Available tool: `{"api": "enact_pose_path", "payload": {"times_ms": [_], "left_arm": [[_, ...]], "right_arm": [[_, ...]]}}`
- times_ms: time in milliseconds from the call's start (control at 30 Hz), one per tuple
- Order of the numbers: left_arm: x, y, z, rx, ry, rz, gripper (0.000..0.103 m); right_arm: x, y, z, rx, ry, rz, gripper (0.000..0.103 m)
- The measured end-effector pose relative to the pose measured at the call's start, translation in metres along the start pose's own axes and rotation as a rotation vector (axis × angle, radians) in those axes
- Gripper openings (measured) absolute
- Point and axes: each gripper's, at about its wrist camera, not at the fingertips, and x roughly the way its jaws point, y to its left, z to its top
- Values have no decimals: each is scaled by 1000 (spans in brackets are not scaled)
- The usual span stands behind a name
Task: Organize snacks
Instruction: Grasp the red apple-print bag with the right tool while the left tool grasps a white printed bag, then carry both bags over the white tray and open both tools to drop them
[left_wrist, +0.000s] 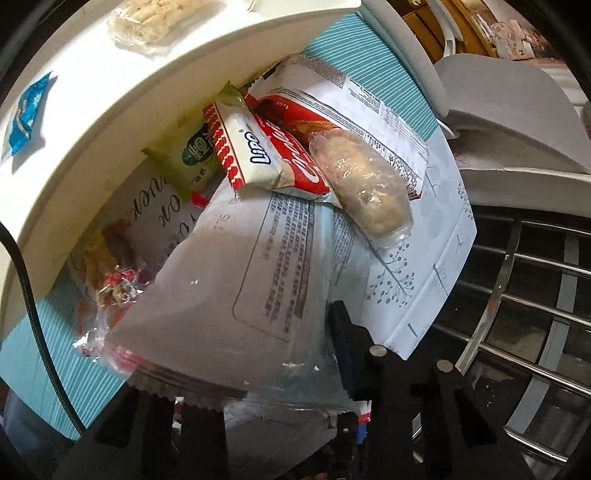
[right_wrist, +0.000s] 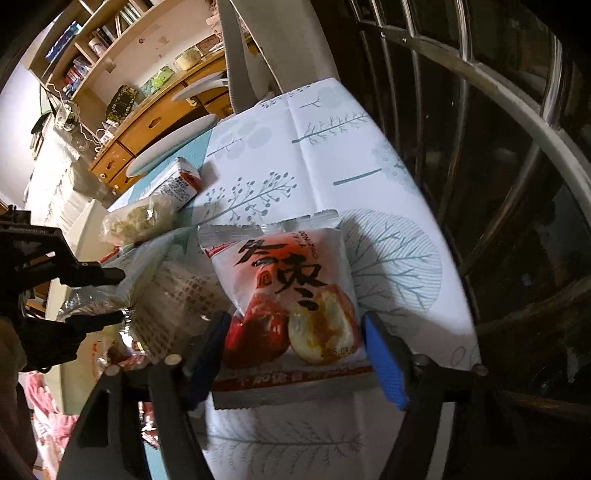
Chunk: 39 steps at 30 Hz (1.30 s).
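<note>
In the left wrist view my left gripper (left_wrist: 258, 373) is shut on a large clear-and-white snack bag (left_wrist: 229, 288) with printed text. Beyond it lie a Lipo pack (left_wrist: 247, 147), a red biscuit pack (left_wrist: 295, 162), a green pack (left_wrist: 192, 158) and a clear-wrapped pale roll (left_wrist: 362, 184). In the right wrist view my right gripper (right_wrist: 295, 354) is open, its blue pads on either side of a white bun packet (right_wrist: 291, 295) with red fruit art that lies on the tablecloth. The left gripper (right_wrist: 110, 295) shows at the left, holding the clear bag (right_wrist: 173, 295).
A white shelf board (left_wrist: 110, 103) above the pile carries a blue packet (left_wrist: 26, 118) and a clear rice-cracker bag (left_wrist: 155, 18). A tree-print cloth (right_wrist: 332, 155) covers the table. A metal railing (right_wrist: 498, 147) runs along its right edge. A grey chair (left_wrist: 509, 122) stands behind.
</note>
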Motion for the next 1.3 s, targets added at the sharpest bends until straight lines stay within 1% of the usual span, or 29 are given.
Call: {"api": "enact_pose_path", "payload": {"times_ms": [133,300,367,467,700,867,1000,1167,1300], "left_arm": [[-8,0,-3,7,13,18,32],[-21,-4,-13,67,26,56,32],[-28,-6,-18,94,23,82,32],[-40,-4,-26,123,45,111,32],[-72,6,-46,196,66,141,31],[-96,13,-66,282,93,156,30],[-115,15,-81,353,114,149,30],[-143,14,-96,460,97,153,29],[-162,15,-95,511,72,164,29]], "right_arm": [[-2,-1,-3,24,39,9,67],[-8,-7,-7,96,91,21,67],[-13,-8,-9,120,107,27,67],[-18,-7,-15,141,125,26,67],[-34,1,-27,184,170,27,66],[-46,14,-36,200,192,65,66],[-53,29,-40,198,199,89,66],[-59,52,-44,183,199,126,66],[-67,72,-48,168,189,152,66]]}}
